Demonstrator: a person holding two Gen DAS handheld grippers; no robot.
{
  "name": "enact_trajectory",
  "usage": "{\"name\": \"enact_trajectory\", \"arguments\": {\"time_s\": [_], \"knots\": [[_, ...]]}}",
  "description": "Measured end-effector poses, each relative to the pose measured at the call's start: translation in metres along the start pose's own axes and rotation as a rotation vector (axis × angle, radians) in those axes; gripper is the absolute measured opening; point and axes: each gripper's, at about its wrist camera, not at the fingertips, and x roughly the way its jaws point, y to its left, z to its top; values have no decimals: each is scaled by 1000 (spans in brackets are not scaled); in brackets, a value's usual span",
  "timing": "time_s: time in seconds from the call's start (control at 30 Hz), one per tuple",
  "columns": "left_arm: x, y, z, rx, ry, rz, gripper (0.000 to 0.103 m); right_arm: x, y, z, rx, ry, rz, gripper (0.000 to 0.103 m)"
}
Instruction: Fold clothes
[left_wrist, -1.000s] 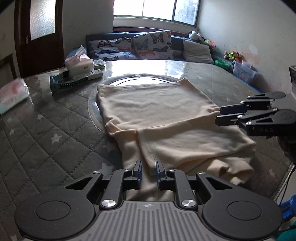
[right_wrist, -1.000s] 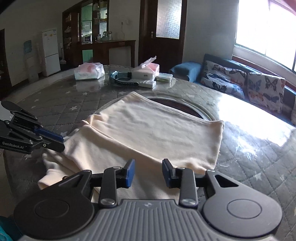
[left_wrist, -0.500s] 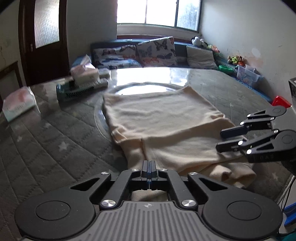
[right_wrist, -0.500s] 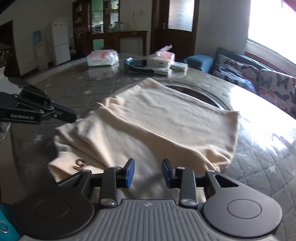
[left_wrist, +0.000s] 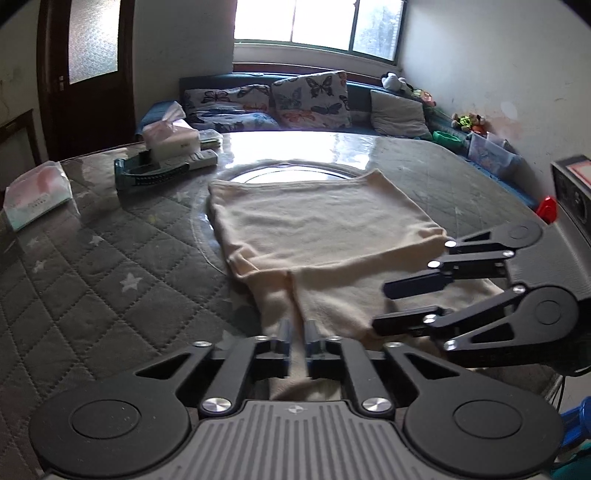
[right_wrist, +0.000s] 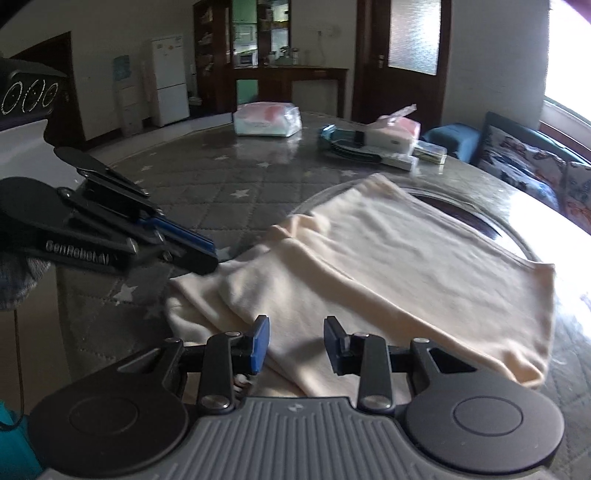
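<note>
Cream shirt (left_wrist: 325, 236) lay on the desk (left_wrist: 110, 280) at 12 o'clock, near end already doubled over in layers, far half flat, so partly folded; left gripper (left_wrist: 297, 334) jaws narrowly parted, right gripper (right_wrist: 295, 332) jaws wide, both holding nothing.

Only one legible marking: "GenRobot.AI", in pale raised letters along the dark side of the left gripper (right_wrist: 207, 254), seen in the right wrist view and slightly blurred. A small emblem on each ribbed grey gripper body, too small to read. Print on the tissue box (left_wrist: 173, 138) and the pink-and-white pack (left_wrist: 35, 194) too blurred to make out.
</note>
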Motion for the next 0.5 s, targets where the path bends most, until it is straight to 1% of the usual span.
{"name": "enact_trajectory", "arguments": {"time_s": [0.17, 0.3, 0.33, 0.37, 0.5], "knots": [[7, -9, -5, 22, 1, -16, 15, 5, 7, 3, -24, 6, 24, 33], [13, -12, -5, 40, -1, -16, 14, 6, 3, 3, -9, 9, 39, 33], [13, -13, -5, 43, -4, -9, 10, 6, 2, 2, -7, 8, 42, 34], [13, -13, -5, 44, -9, -1, 4, 6, 2, 2, -7, 7, 46, 34], [5, -11, -1, 55, -40, 20, 1, 9, 5, 3, -19, 3, 61, 34]]}}
